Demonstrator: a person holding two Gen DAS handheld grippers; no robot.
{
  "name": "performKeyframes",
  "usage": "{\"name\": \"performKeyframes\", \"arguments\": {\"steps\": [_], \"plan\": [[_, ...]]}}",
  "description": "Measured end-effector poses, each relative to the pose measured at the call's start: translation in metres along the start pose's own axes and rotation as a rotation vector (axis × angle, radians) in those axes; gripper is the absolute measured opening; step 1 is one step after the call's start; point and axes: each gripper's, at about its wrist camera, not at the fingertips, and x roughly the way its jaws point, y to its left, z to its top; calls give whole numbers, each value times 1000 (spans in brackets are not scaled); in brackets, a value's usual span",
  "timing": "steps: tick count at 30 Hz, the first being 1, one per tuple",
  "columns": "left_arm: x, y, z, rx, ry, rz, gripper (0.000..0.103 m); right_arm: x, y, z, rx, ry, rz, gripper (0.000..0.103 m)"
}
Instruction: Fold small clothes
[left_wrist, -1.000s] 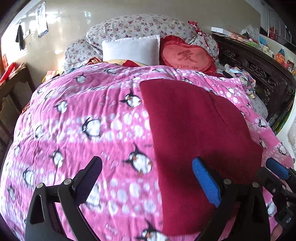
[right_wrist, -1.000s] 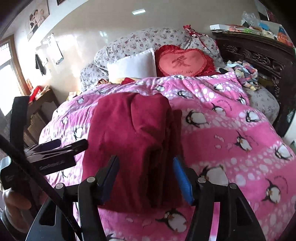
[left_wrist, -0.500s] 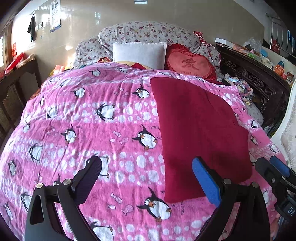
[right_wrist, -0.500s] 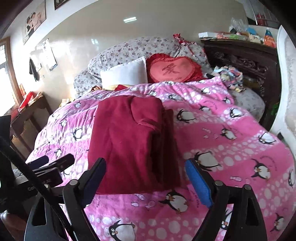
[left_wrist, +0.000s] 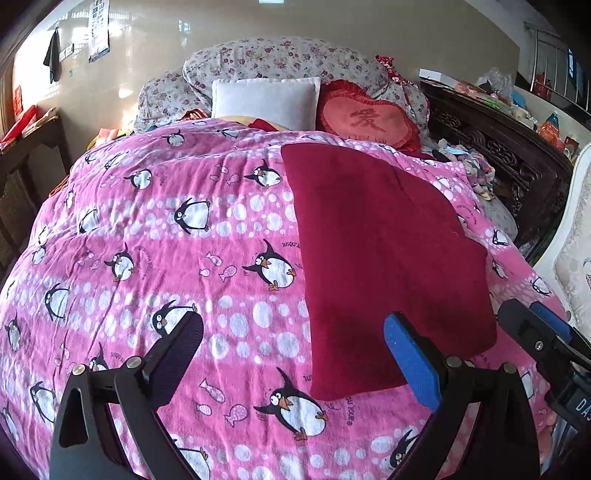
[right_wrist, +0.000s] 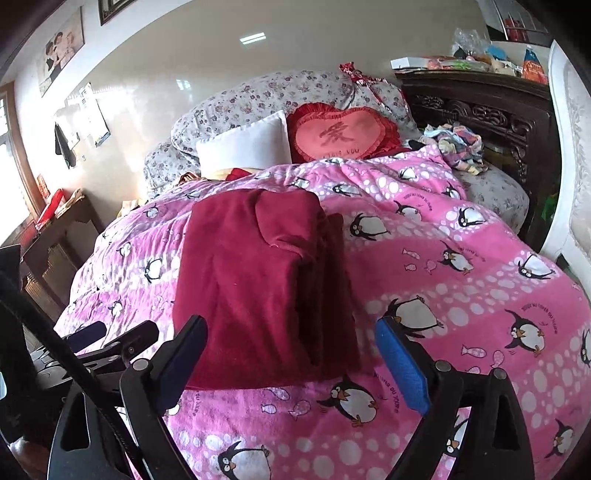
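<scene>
A dark red garment (left_wrist: 380, 258) lies folded into a long rectangle on the pink penguin quilt (left_wrist: 184, 240). In the right wrist view the red garment (right_wrist: 266, 284) shows stacked folded layers along its right side. My left gripper (left_wrist: 295, 354) is open and empty, above the quilt just near and left of the garment's near edge. My right gripper (right_wrist: 291, 354) is open and empty, above the garment's near edge. The right gripper also shows at the right edge of the left wrist view (left_wrist: 543, 332).
A white pillow (left_wrist: 266, 101), a red heart cushion (left_wrist: 365, 120) and floral pillows (left_wrist: 280, 61) lie at the bed's head. A dark carved wooden cabinet (right_wrist: 480, 110) with clutter stands right. A pile of small clothes (right_wrist: 454, 144) lies beside it. A low table (right_wrist: 55, 236) is left.
Both grippers have pulled back and up from the garment, so more quilt shows in front of it. The right gripper's jaws have opened wider. The garment lies still.
</scene>
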Motion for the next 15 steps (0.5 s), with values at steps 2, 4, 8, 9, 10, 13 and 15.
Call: {"name": "performKeyframes", "arguments": {"steps": [2,4,8,9,10,13,15], "plan": [[5,1,2,-10,6,-2,98,4,-2,0,4,4,-3,95],[11,2,3,-11,13,-5,98,8,-3,1,8,5,2,96],[26,2,9,1,45,-54,98,24,-10,11,19,20,38,97],[31,4,11,-9,61,-85,98,27,-12,14,9,25,38,98],[36,9,15,-32,75,-136,98,32,-13,16,-8,33,36,99],[52,19,23,-100,114,-228,100,53,-33,24,-3,79,24,99],[65,21,28,-114,131,-242,101,66,-50,28,57,93,57,99]]}}
